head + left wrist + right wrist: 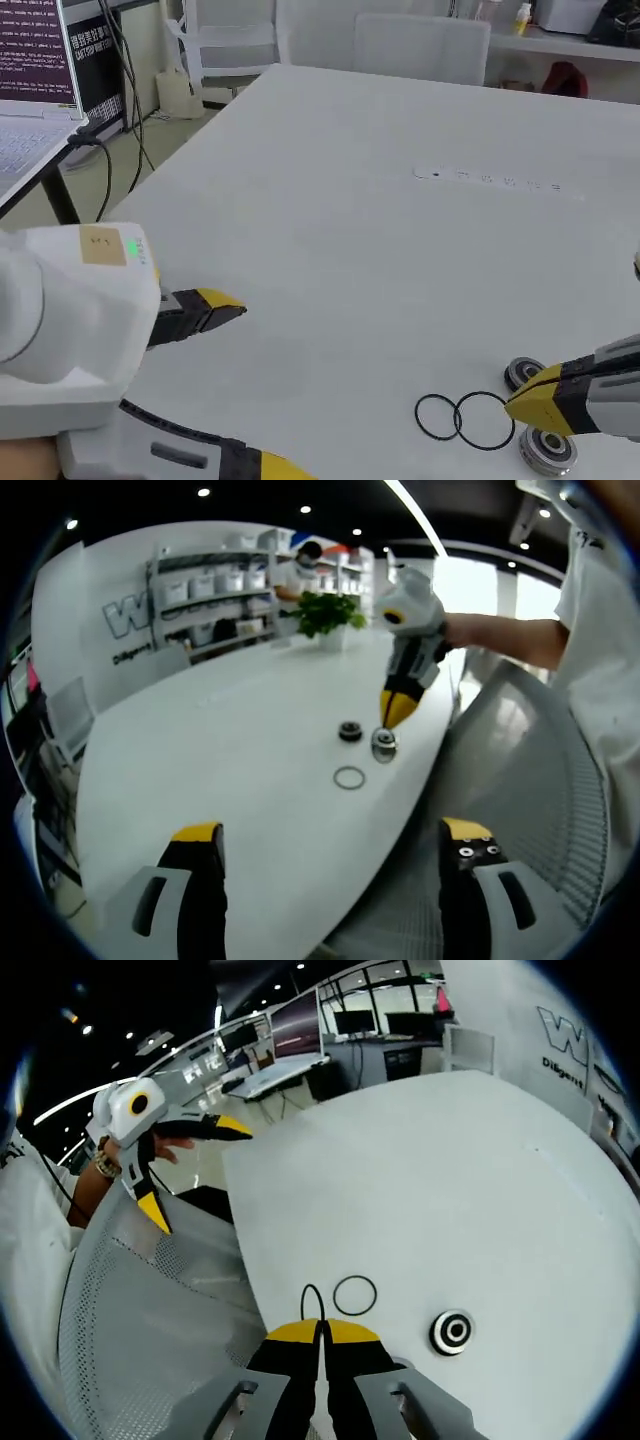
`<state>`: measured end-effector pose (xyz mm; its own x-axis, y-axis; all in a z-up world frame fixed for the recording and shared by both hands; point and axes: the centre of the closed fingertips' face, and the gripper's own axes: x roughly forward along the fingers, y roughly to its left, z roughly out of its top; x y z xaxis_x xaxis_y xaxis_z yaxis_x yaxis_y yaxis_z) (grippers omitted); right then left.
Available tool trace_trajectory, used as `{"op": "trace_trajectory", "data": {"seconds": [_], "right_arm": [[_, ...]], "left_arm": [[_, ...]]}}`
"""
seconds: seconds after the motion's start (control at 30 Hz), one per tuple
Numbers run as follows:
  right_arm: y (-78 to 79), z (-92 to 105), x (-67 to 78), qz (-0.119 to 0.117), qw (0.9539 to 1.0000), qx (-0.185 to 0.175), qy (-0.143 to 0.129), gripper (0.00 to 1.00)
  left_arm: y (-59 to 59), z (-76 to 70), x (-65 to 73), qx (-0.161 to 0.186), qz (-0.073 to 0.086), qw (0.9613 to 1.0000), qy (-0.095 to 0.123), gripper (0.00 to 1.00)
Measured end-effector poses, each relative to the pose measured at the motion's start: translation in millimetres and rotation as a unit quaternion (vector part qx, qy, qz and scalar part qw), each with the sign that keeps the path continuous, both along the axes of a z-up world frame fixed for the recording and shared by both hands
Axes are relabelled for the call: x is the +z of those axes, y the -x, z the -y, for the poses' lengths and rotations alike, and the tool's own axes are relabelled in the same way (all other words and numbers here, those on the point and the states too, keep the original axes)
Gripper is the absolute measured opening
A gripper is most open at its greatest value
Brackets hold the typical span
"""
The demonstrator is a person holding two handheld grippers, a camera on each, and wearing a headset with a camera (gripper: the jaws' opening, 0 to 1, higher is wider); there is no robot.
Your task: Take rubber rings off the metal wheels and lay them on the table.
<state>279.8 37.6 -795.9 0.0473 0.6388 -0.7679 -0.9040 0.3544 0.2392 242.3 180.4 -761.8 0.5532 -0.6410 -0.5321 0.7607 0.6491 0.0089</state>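
Our right gripper (515, 402) has its jaws closed, apparently pinching a rubber ring (485, 446) flat on the counter (400, 250); our left gripper (270, 390) gapes open, well apart.

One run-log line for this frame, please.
left gripper open, empty | right gripper jaws shut on rubber ring, low at table | second ring flat on table | far wheel, near wheel beside right gripper

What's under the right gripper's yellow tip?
A metal wheel, its top partly covered by the right gripper. The edge of a rubber ring runs into the shut jaws; the pinched part is hidden.
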Motion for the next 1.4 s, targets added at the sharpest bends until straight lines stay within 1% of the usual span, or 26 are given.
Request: {"op": "trace_trajectory", "data": {"seconds": [0.1, 0.3, 0.37, 0.4, 0.5, 0.53, 0.57, 0.6, 0.67, 0.77, 0.87, 0.97, 1.23, 1.4], "right_arm": [[-2.7, 1.1, -9.0, 0.003, 0.9998, 0.009, 0.018, 0.00], [-9.9, 2.3, -20.8, -0.003, 0.9996, 0.008, 0.026, 0.00], [-12.0, 2.5, -24.4, 0.002, 0.9995, 0.011, 0.030, 0.00], [-12.6, 1.8, -26.0, -0.001, 0.9995, 0.012, 0.029, 0.00], [-14.7, 1.4, -30.3, -0.004, 0.9994, 0.013, 0.032, 0.00], [-15.4, 3.0, -32.2, 0.001, 0.9991, 0.014, 0.041, 0.00], [-17.5, 4.0, -35.2, 0.016, 0.9982, 0.021, 0.054, 0.00], [-17.3, 4.2, -37.1, 0.021, 0.9976, 0.027, 0.060, 0.00], [-16.8, 3.4, -43.5, 0.025, 0.9970, 0.029, 0.068, 0.00], [-19.1, 5.0, -51.0, 0.033, 0.9962, 0.028, 0.075, 0.00], [-20.6, 5.7, -53.9, 0.041, 0.9959, 0.031, 0.074, 0.00], [-24.7, 6.4, -56.9, 0.045, 0.9963, 0.025, 0.070, 0.00], [-31.5, 12.8, -63.7, 0.050, 0.9955, 0.015, 0.079, 0.00], [-33.3, 14.3, -63.3, 0.055, 0.9951, 0.015, 0.080, 0.02]], "left_arm": [[-0.8, 1.1, 1.6, 0.000, 0.002, 1.0000, 0.003, 0.90], [-2.4, 5.5, 1.6, -0.006, 0.003, 1.0000, 0.001, 0.90], [-1.8, 7.8, 1.9, -0.009, 0.003, 0.9999, 0.003, 0.89], [-1.6, 8.6, 2.1, -0.010, 0.003, 0.9999, 0.004, 0.89], [-0.8, 10.2, 0.6, -0.013, -0.001, 0.9999, 0.002, 0.88], [-0.4, 10.1, -0.7, -0.014, -0.003, 0.9999, -0.001, 0.88], [-0.2, 9.8, -1.4, -0.014, -0.004, 0.9999, -0.003, 0.88], [0.0, 8.6, -2.5, -0.014, -0.005, 0.9999, -0.008, 0.87], [0.2, 6.1, -3.7, -0.011, -0.007, 0.9998, -0.013, 0.87], [0.6, 2.8, -3.6, -0.006, -0.010, 0.9998, -0.015, 0.87], [1.1, 0.7, -3.5, -0.004, -0.008, 0.9998, -0.018, 0.86], [-0.1, -1.7, -4.6, 0.003, -0.010, 0.9998, -0.019, 0.86], [0.2, -4.1, -4.0, 0.007, -0.011, 0.9995, -0.027, 0.85], [-0.4, -4.1, -2.9, 0.010, -0.013, 0.9994, -0.032, 0.85]]}}
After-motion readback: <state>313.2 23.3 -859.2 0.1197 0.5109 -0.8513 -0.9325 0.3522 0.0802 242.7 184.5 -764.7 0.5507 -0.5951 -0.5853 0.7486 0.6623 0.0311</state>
